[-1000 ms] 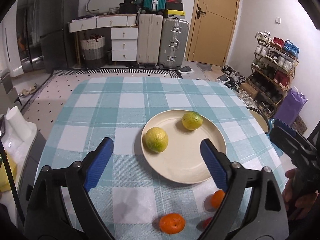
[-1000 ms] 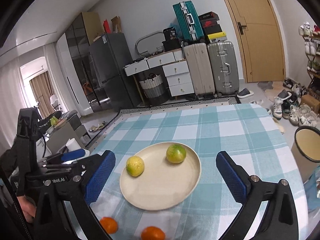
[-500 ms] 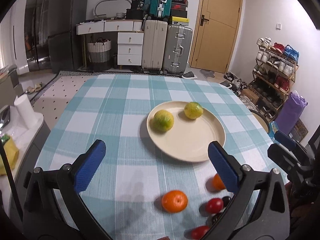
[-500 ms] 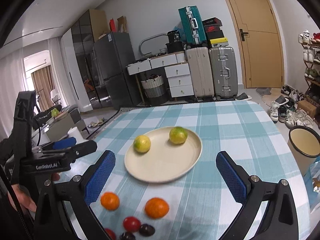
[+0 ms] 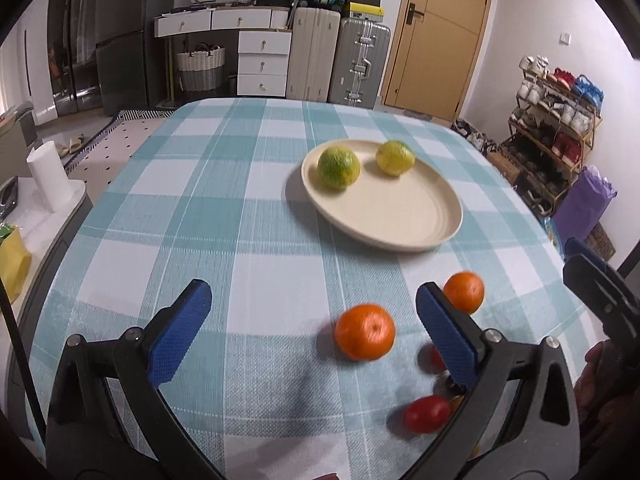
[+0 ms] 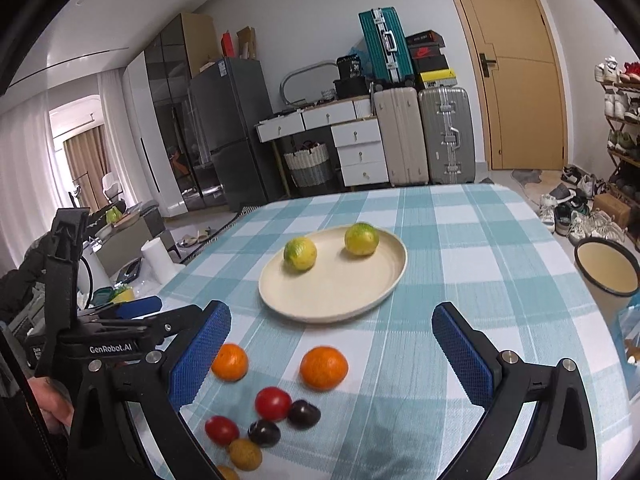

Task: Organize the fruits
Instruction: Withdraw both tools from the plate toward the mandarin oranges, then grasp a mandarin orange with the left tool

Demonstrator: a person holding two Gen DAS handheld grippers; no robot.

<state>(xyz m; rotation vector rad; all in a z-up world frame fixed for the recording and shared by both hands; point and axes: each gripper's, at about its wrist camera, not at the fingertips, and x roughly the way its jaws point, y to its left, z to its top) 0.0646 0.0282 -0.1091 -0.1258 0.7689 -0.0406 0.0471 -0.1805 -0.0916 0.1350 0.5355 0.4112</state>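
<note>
Both grippers have drawn back toward the near edge of the table [image 5: 248, 216] since a second ago, so the plate [image 5: 400, 216] now sits farther off and more loose fruit shows in front of it. Left gripper [image 5: 312, 332] hangs above the checked cloth with its blue pads spread wide and nothing between them; right gripper [image 6: 332, 356] is likewise spread wide and empty, and its tip also shows at the right edge of the left wrist view.

On the cream plate, toward the far right part of the table, lie two yellow-green citrus fruits: one [image 6: 300, 254] near the plate's left rim, the other [image 6: 361, 239] near its far rim, apart from each other. Near the front edge lie two oranges, the larger orange [image 6: 324, 367] to the right and the smaller orange [image 6: 229, 361] to the left, partly behind the right gripper's left pad. Closer still is a cluster: two red tomatoes [image 6: 273, 403], two dark plums [image 6: 304, 413] touching or nearly touching them, and a brownish-yellow small fruit [image 6: 245, 454] at the very front. A round tan-lined bin [image 6: 607, 266] stands beyond the table's right edge.
</note>
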